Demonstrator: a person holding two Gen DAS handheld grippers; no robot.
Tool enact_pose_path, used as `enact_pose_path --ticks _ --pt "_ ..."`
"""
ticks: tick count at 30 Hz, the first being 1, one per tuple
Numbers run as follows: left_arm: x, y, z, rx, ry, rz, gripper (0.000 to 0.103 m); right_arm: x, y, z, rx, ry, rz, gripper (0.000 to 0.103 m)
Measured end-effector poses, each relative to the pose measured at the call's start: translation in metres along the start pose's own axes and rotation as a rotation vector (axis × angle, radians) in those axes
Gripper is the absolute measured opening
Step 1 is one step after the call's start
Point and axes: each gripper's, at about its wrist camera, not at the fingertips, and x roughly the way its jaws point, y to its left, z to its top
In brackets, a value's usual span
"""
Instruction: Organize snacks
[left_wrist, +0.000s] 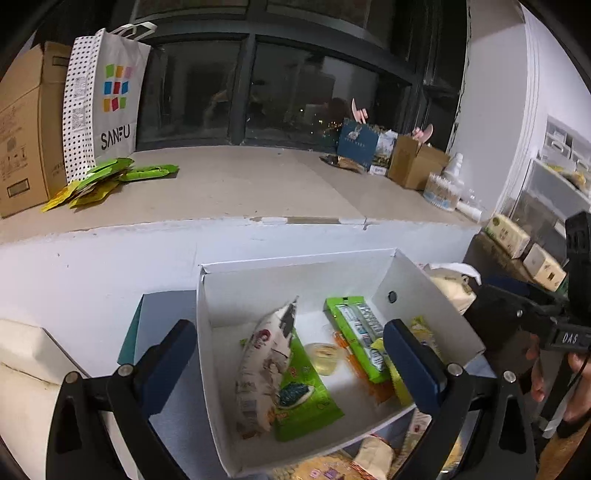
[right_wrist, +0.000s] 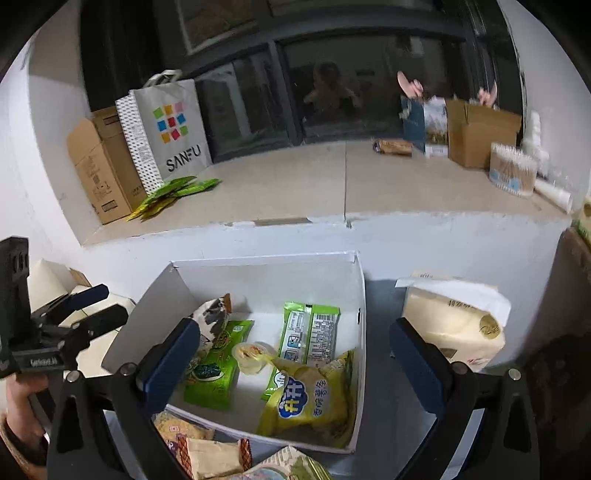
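Tissue pack sits right of the white box on the tabletop; loose packets crowd its near edge. Inside, a yellow chip bag and green snack packs lie flat. Left tongs and right tongs both gape, holding nothing.

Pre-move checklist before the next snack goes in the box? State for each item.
1. Left gripper open and empty: ok.
2. Right gripper open and empty: ok.
3. White box upright, top open: ok.
4. Bare floor left in the box: ok, a white patch shows behind the jelly cup.
5. Snacks waiting outside the box: ok, a tan packet lies just in front of it.
6. Yellow chip bag settled flat: cannot tell, it seems to lean on the right wall.
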Motion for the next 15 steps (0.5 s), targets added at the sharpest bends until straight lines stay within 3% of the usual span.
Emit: enact_pose_path --ticks 11,15 --pt "-0.096 -0.038 -0.032 0.147 -0.117 0.024 0.103 -0.083 0.021 -0.03 -0.087 -0.088 0.068 0.103" --pt "-0.14 -0.05 -0.048 0.145 -0.184 -0.005 0.103 -0.119 0.029 -0.046 -0.14 -0.126 0.067 0.103"
